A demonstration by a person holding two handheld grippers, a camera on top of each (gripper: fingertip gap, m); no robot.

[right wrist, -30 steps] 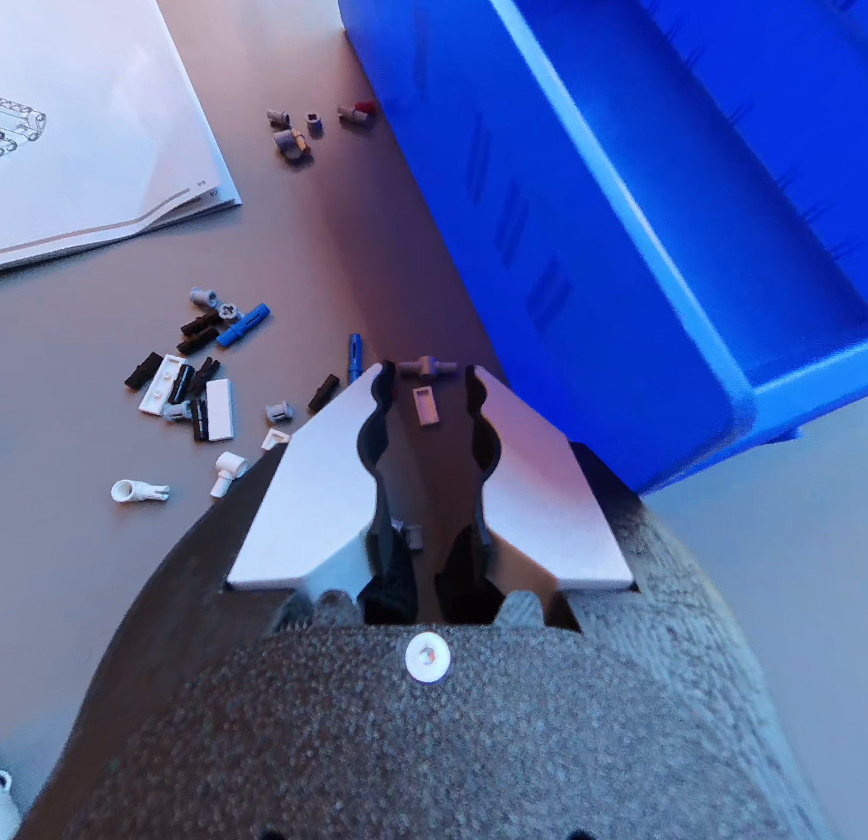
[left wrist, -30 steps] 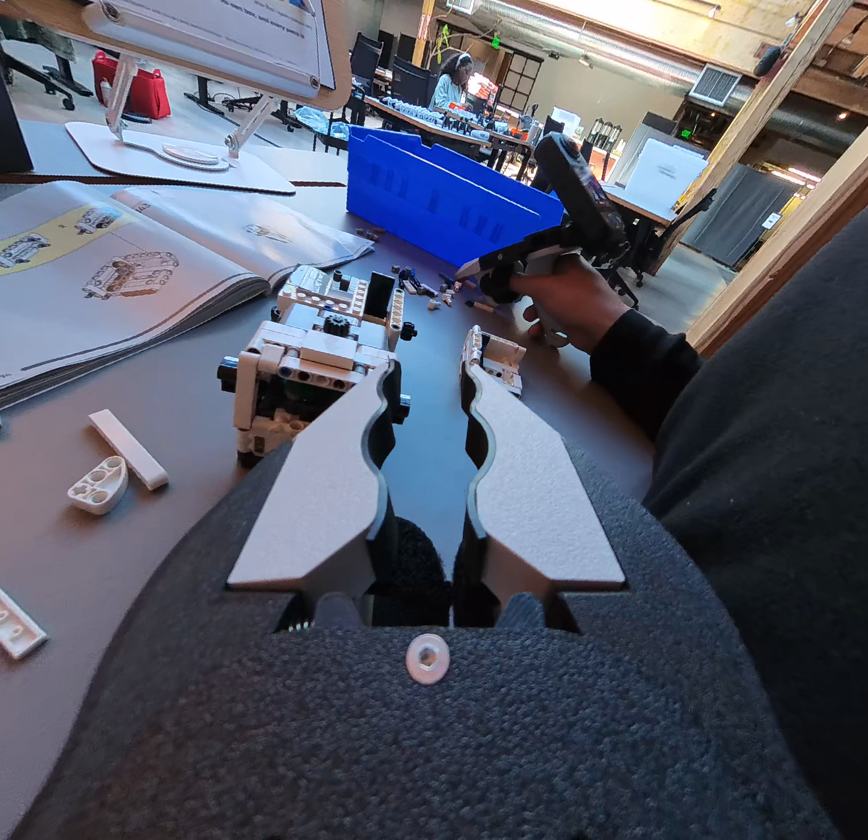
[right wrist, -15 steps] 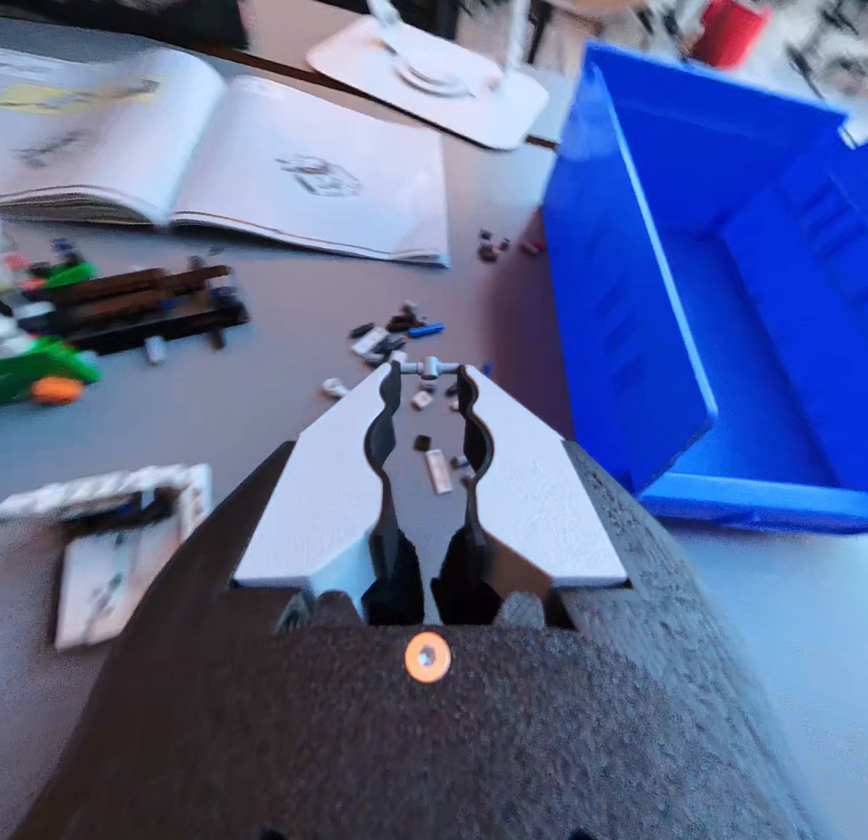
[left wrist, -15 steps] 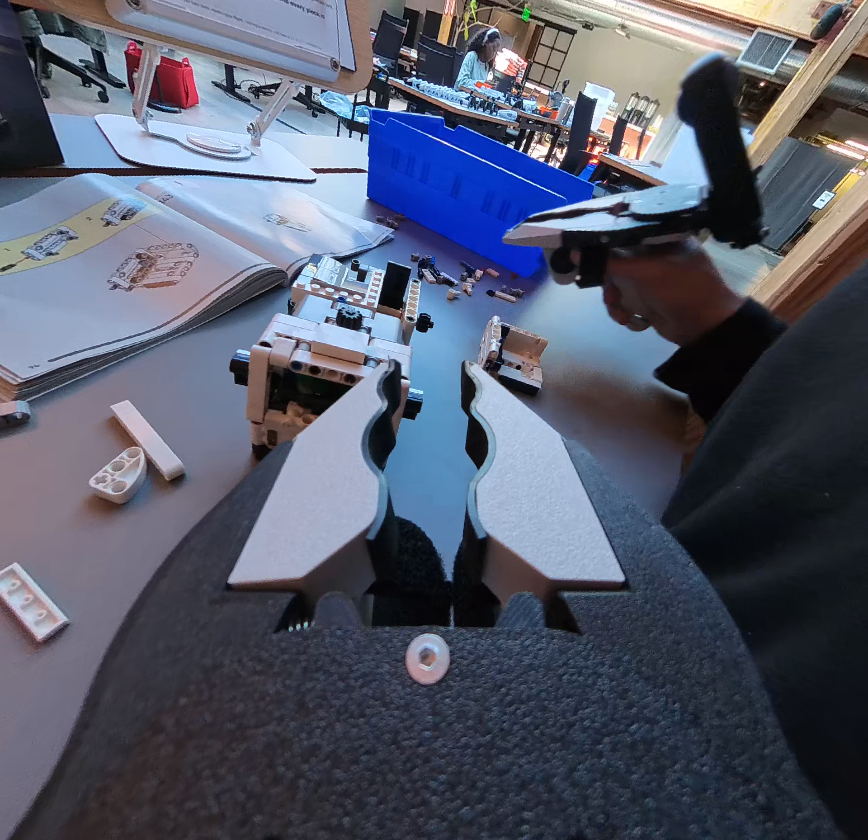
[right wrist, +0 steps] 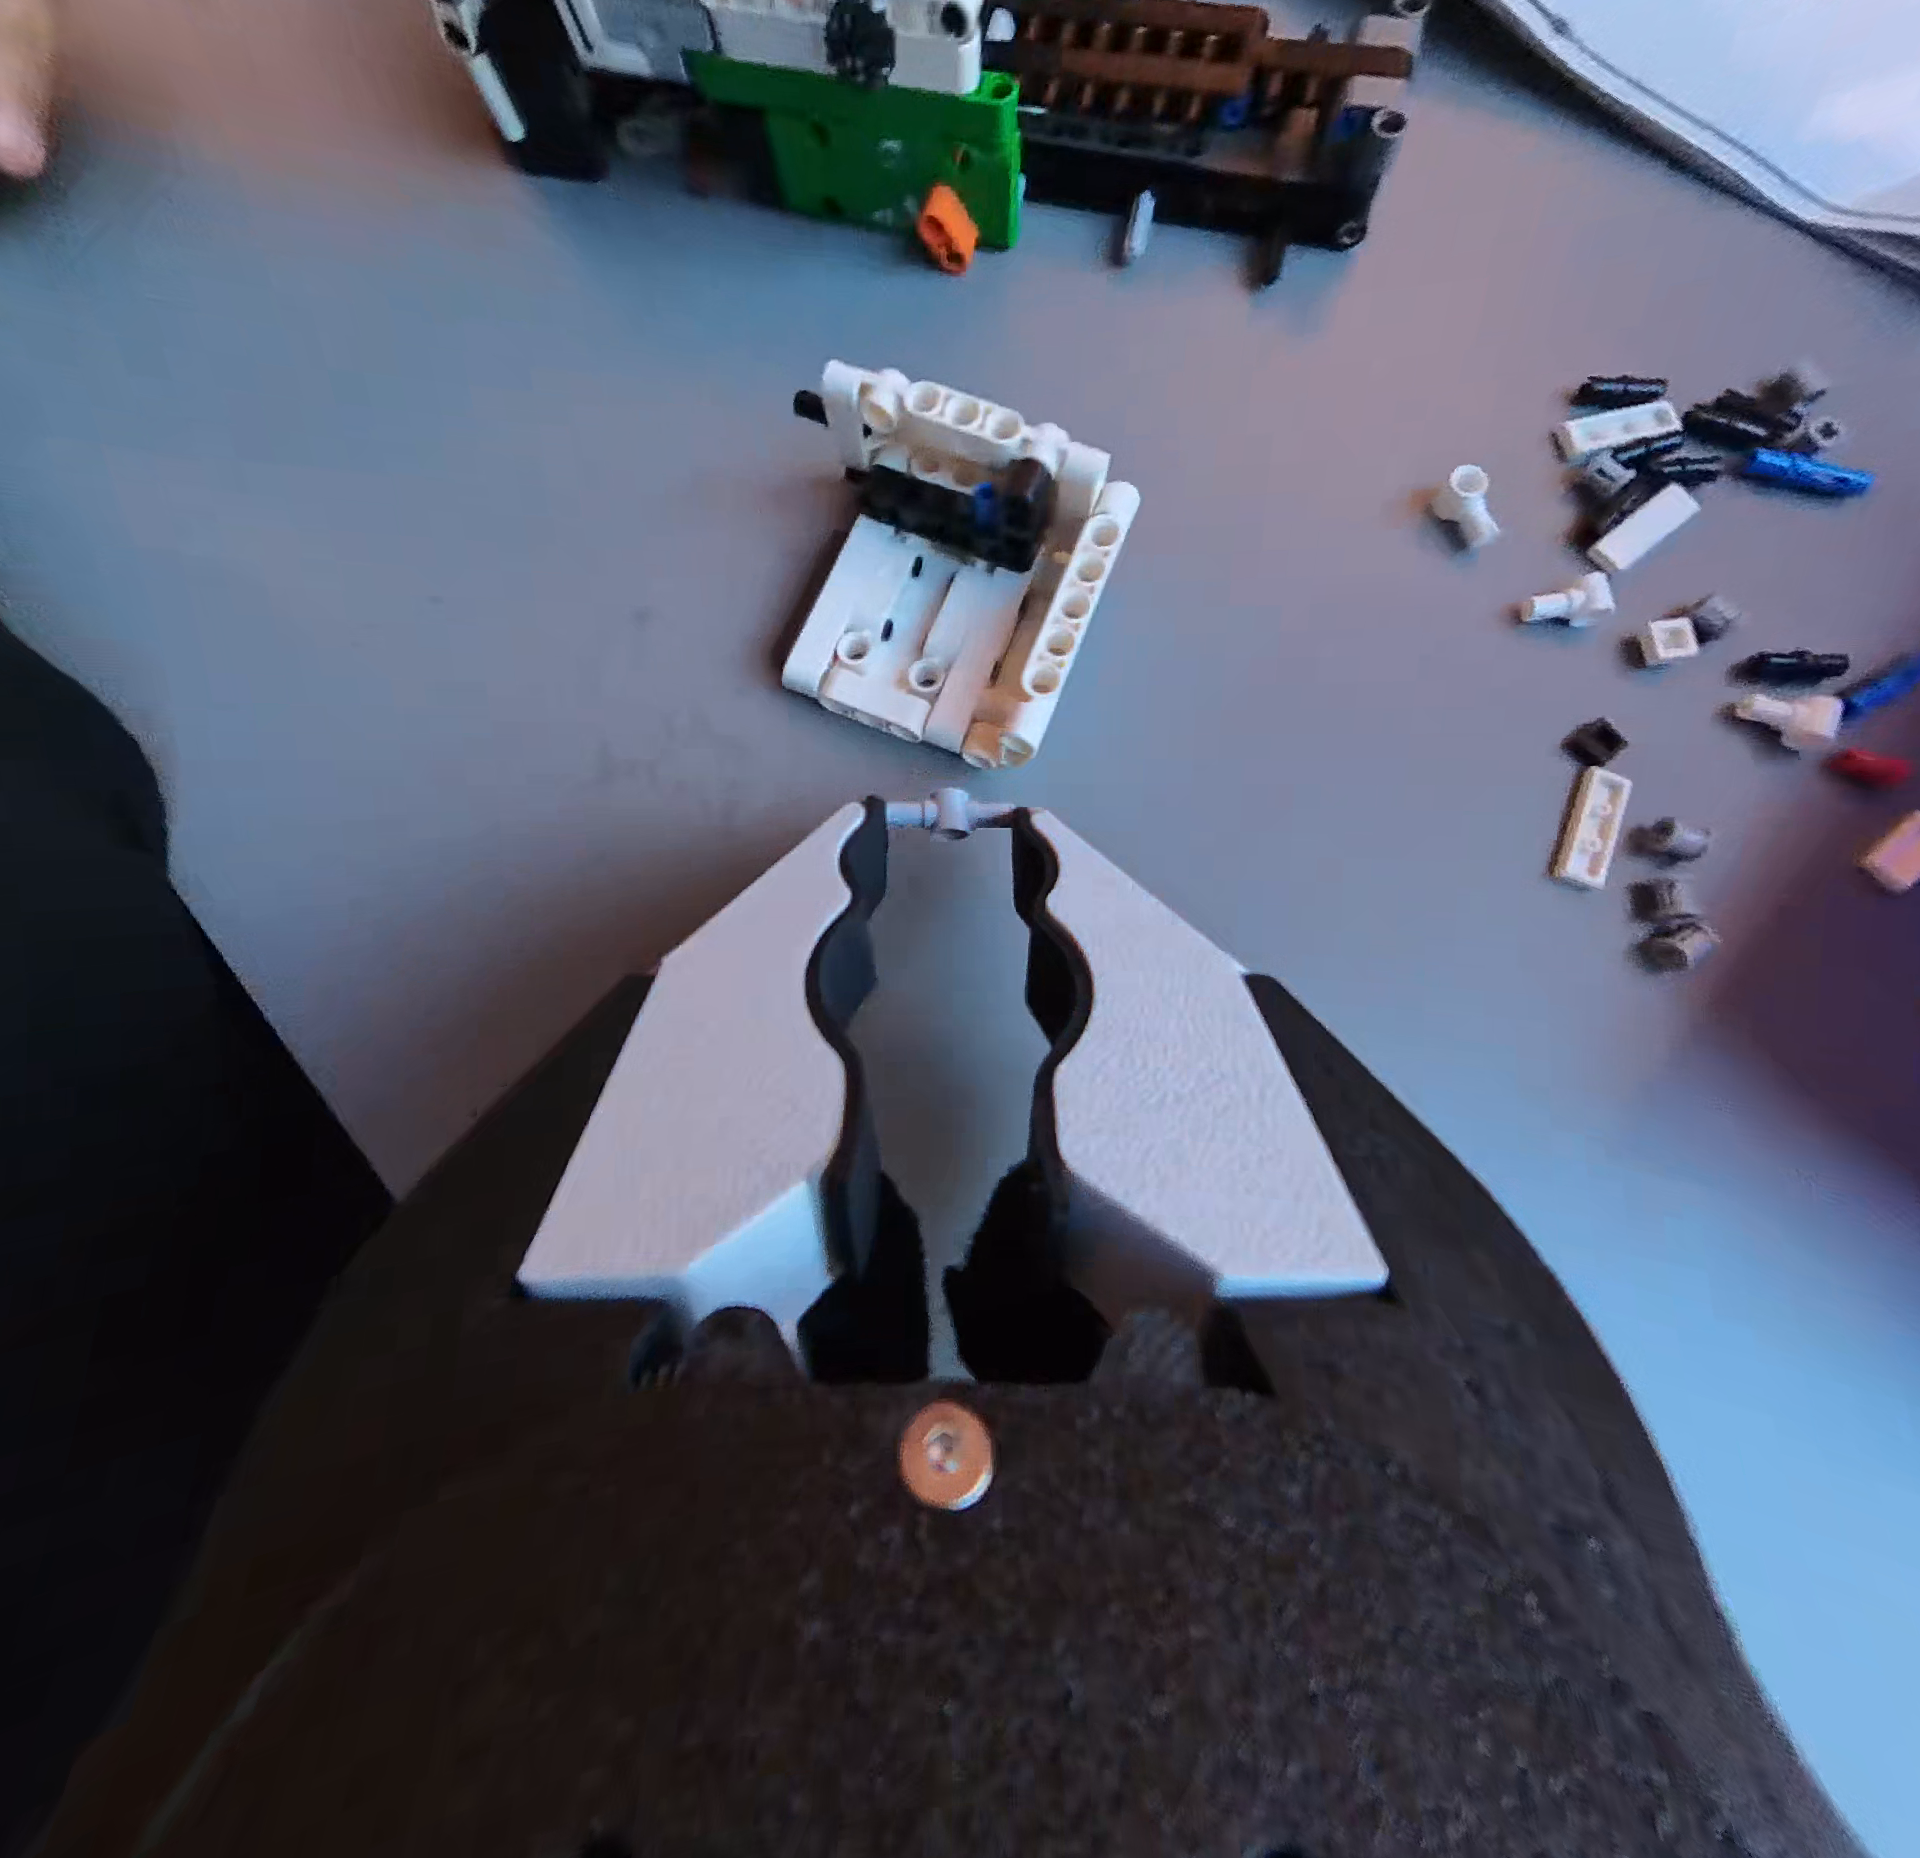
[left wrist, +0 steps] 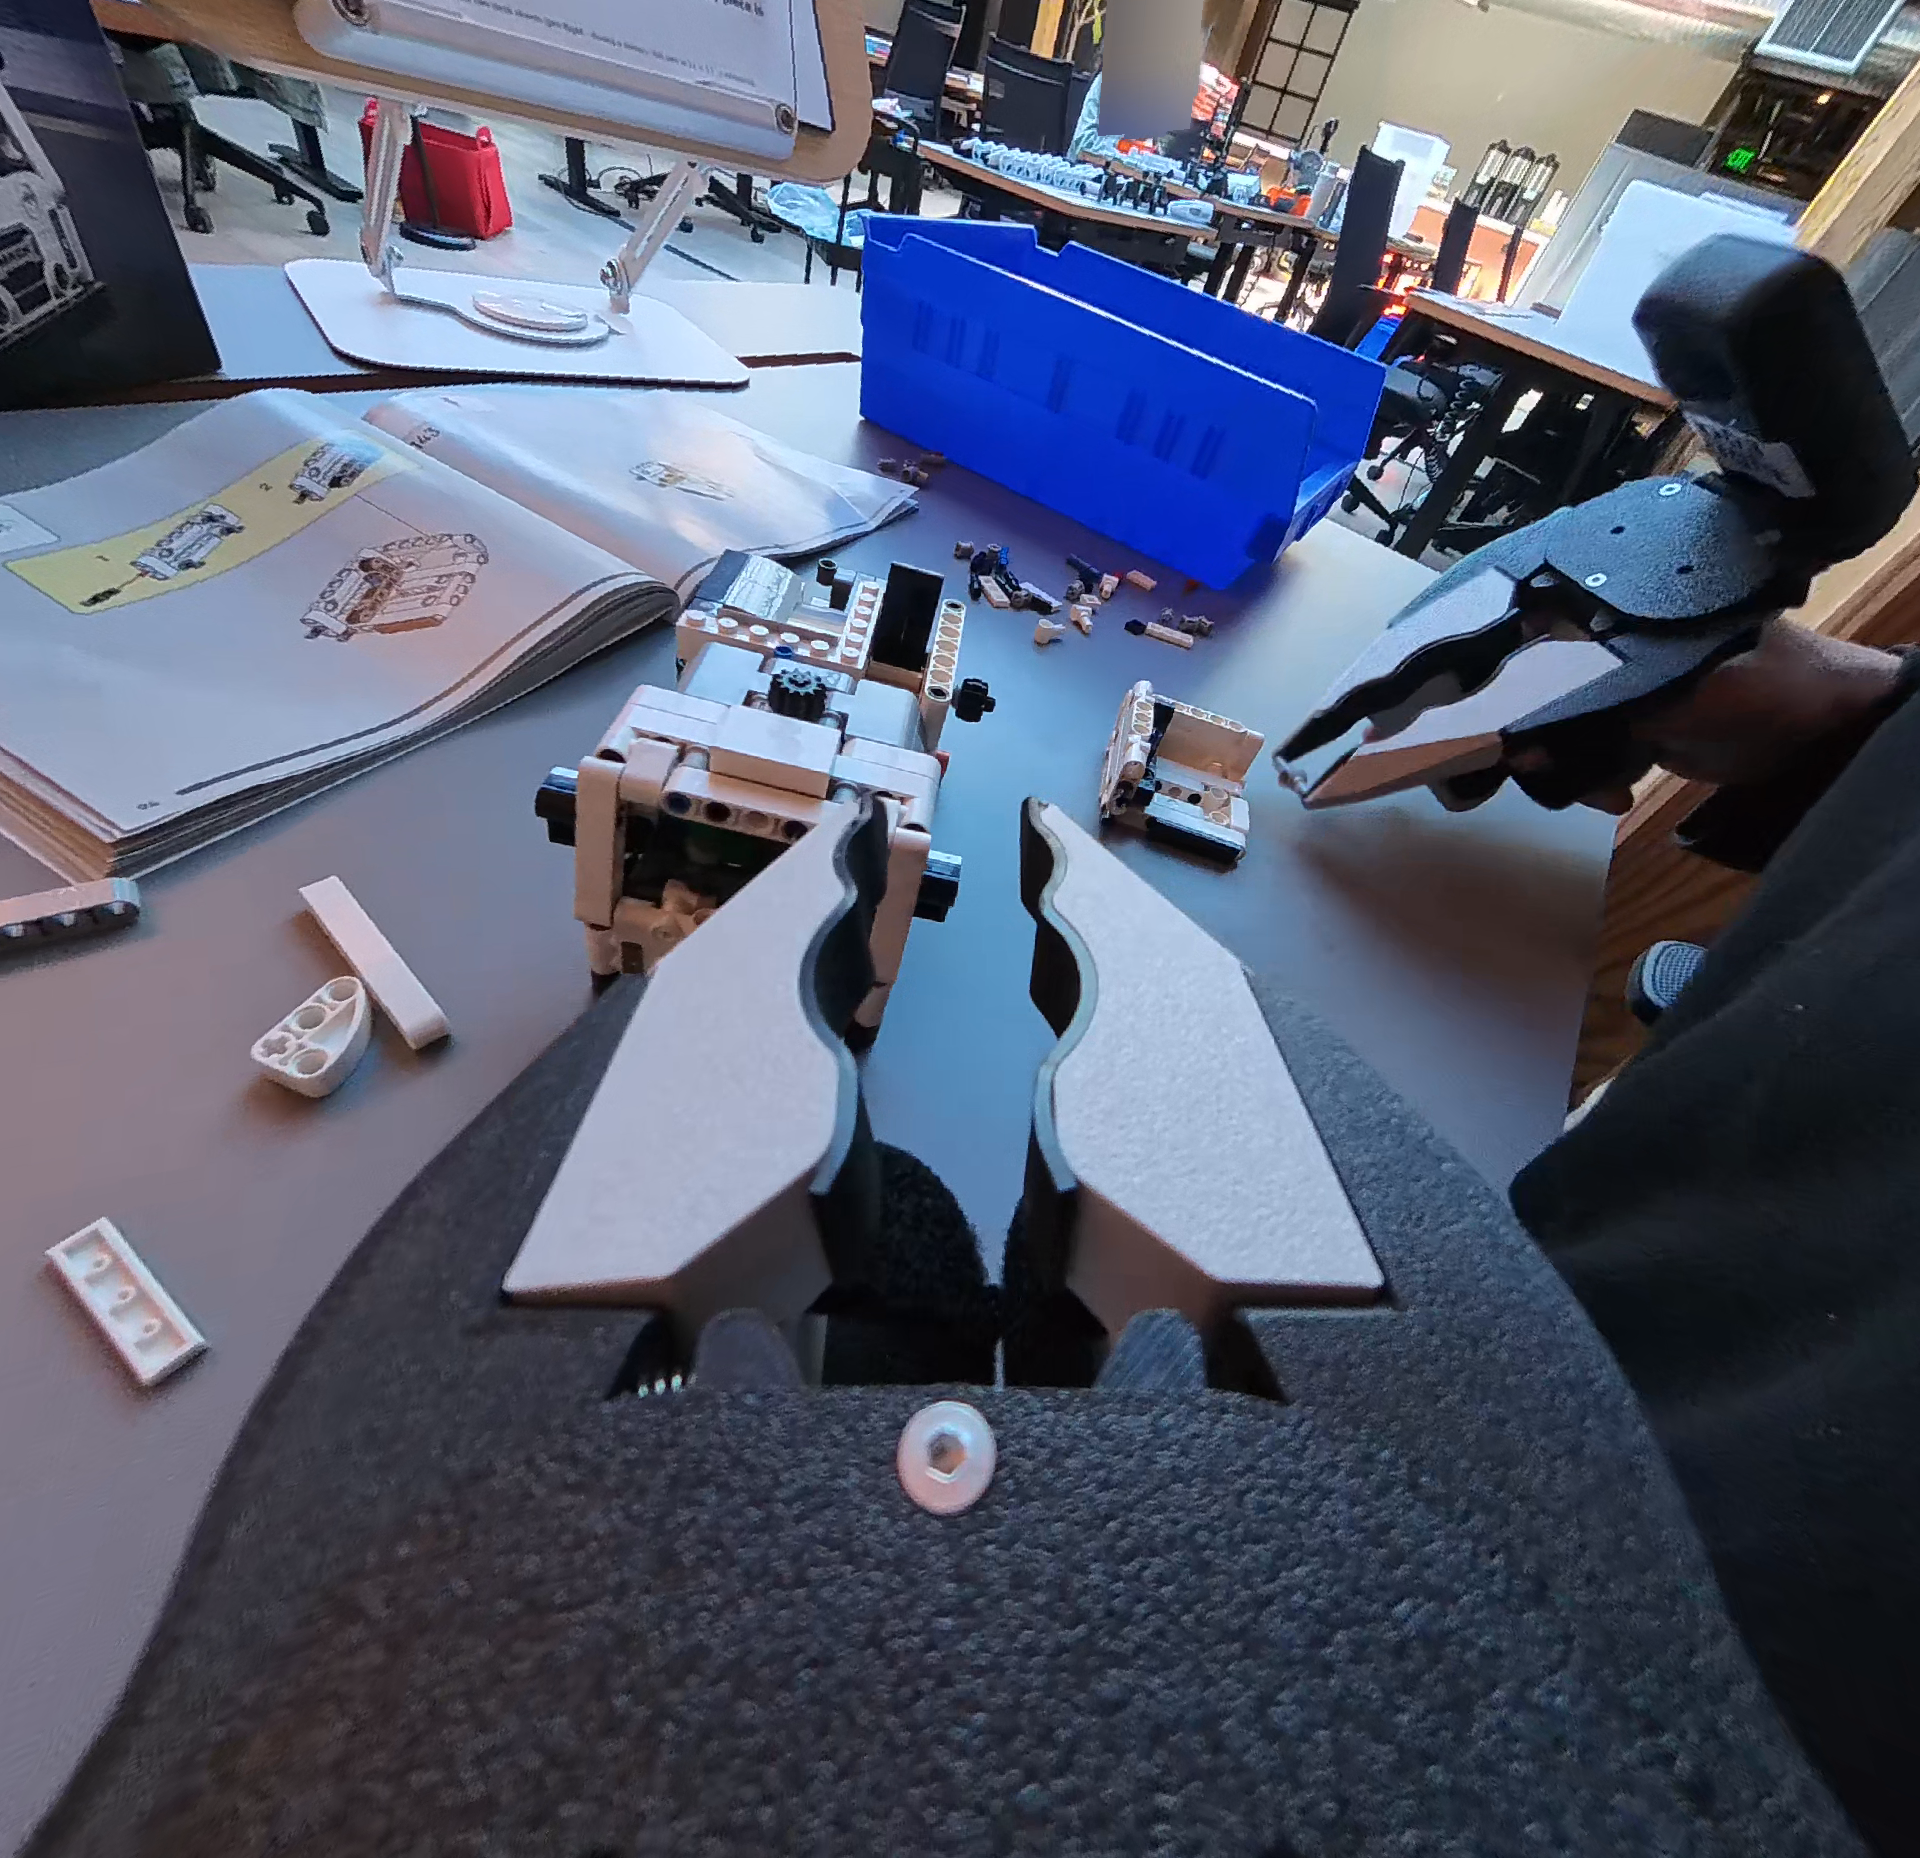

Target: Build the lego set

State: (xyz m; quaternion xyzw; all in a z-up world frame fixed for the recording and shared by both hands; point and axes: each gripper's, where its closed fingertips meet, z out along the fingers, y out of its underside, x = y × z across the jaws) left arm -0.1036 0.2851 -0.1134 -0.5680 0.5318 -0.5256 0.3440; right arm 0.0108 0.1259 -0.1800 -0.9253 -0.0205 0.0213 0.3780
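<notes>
My right gripper (right wrist: 948, 816) is shut on a small grey connector pin (right wrist: 948, 814), held crosswise between its tips above the table. Just beyond it lies a small white and black sub-assembly (right wrist: 961, 572), also in the left wrist view (left wrist: 1179, 774). The right gripper (left wrist: 1294, 774) shows there, hovering to the right of the sub-assembly. My left gripper (left wrist: 945, 821) is open and empty; its left finger is in front of the large white truck build (left wrist: 769, 759). That build, with green and black parts, is also in the right wrist view (right wrist: 883, 73).
A scatter of small loose pieces (right wrist: 1683, 603) lies right of the sub-assembly. An open instruction book (left wrist: 312, 582), a blue bin (left wrist: 1101, 406) and a stand's white base (left wrist: 520, 322) sit farther back. White loose parts (left wrist: 343, 987) lie at the left. A hand (right wrist: 21, 73) shows at top left. The left gripper's tips are roughly 20 cm from the right gripper's.
My right gripper closed on the grey pin among the loose pieces by the blue bin, lifted it and swung it over to the small sub-assembly. My left gripper stayed open.
</notes>
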